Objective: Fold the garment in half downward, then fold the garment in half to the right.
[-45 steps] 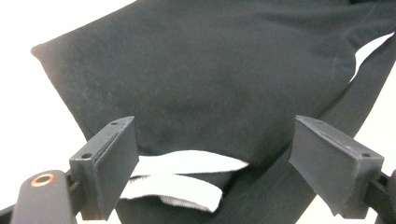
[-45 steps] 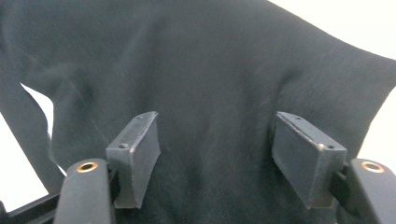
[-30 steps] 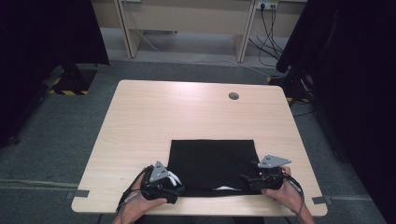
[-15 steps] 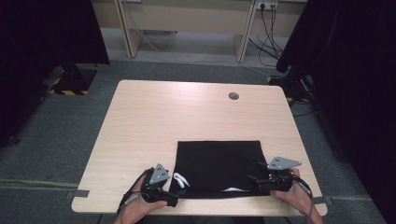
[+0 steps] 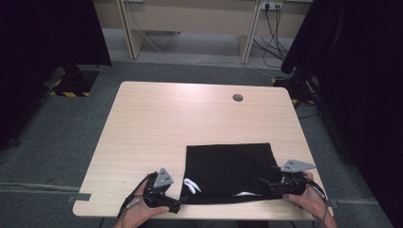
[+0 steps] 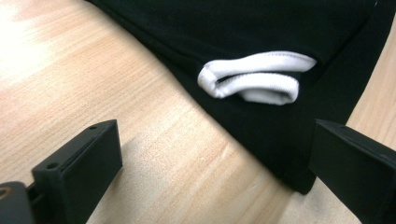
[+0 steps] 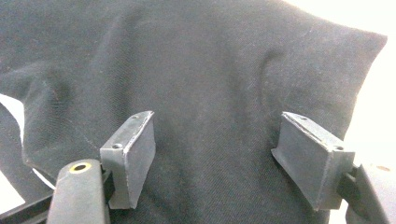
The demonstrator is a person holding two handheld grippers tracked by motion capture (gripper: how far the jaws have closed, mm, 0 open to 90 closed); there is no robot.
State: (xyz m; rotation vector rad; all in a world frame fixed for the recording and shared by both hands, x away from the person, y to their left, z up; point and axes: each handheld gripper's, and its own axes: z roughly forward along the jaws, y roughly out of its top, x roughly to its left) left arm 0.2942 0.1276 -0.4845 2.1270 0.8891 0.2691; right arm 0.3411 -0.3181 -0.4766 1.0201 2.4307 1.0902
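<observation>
A black cloth [image 5: 228,166] lies folded flat at the near edge of the wooden table [image 5: 190,118]. A white folded band [image 5: 191,185] pokes out at its near left corner, clear in the left gripper view [image 6: 257,79]. My left gripper [image 5: 177,205] rests by that corner and is open, its jaws wide over bare wood and the cloth's edge [image 6: 280,154]. My right gripper [image 5: 267,174] hovers at the cloth's near right corner. Its jaws have just been opening a little and stand open over the black fabric [image 7: 210,60], with nothing pinched.
A round cable hole [image 5: 237,98] sits in the table's far right part. Dark curtains hang at both sides, and desk legs and cables stand beyond the far edge. A yellow-black striped base [image 5: 71,85] stands on the floor at left.
The cloth has slid to the right along the near edge, and the right hand has moved right with it. The left gripper has stayed where it was.
</observation>
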